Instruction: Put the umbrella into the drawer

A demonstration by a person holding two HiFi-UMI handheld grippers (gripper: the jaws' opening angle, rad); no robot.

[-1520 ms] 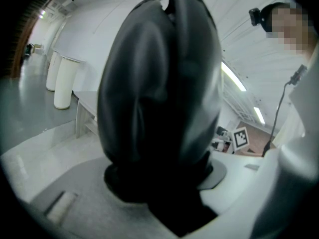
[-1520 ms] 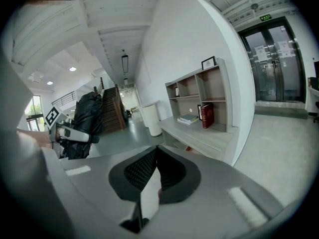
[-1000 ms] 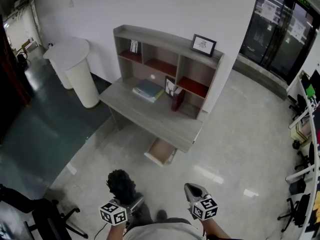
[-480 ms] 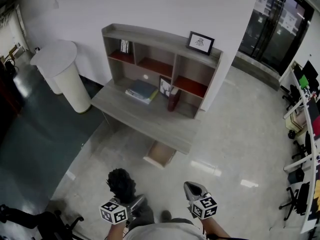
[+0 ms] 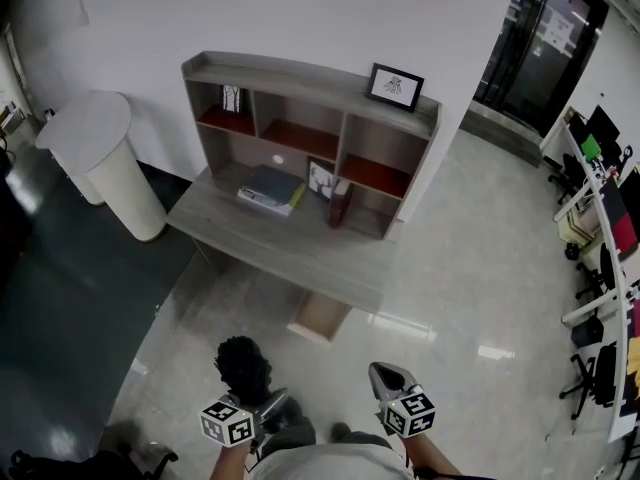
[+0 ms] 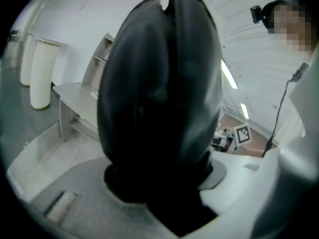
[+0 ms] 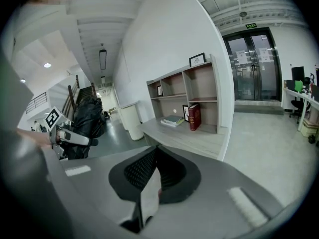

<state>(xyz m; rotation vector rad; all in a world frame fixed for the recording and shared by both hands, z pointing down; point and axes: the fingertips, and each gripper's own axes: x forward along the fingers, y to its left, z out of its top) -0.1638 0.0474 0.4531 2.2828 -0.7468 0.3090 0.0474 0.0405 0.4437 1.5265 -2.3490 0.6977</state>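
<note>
A folded black umbrella point(image 5: 243, 368) stands up out of my left gripper point(image 5: 252, 393), whose jaws are shut on its lower end; in the left gripper view the umbrella point(image 6: 159, 93) fills the middle and hides the jaw tips. My right gripper point(image 5: 386, 377) is held beside it, shut and empty, its jaws point(image 7: 151, 178) meeting in a thin line. The open drawer point(image 5: 320, 318) hangs under the grey desk point(image 5: 300, 258) ahead of both grippers, some way off. The right gripper view also shows the umbrella point(image 7: 89, 116) at the left.
On the desk stands a shelf unit point(image 5: 310, 128) with books point(image 5: 268, 188), a red book point(image 5: 338, 206) and a framed picture point(image 5: 393, 86). A white round pedestal point(image 5: 100, 158) stands to the left. Glass doors point(image 5: 545, 43) and office chairs point(image 5: 590, 368) are at the right.
The desk and drawer have slid left and a little down in the head view as I walk towards them. Both grippers keep their places in the view, with the umbrella still held.
</note>
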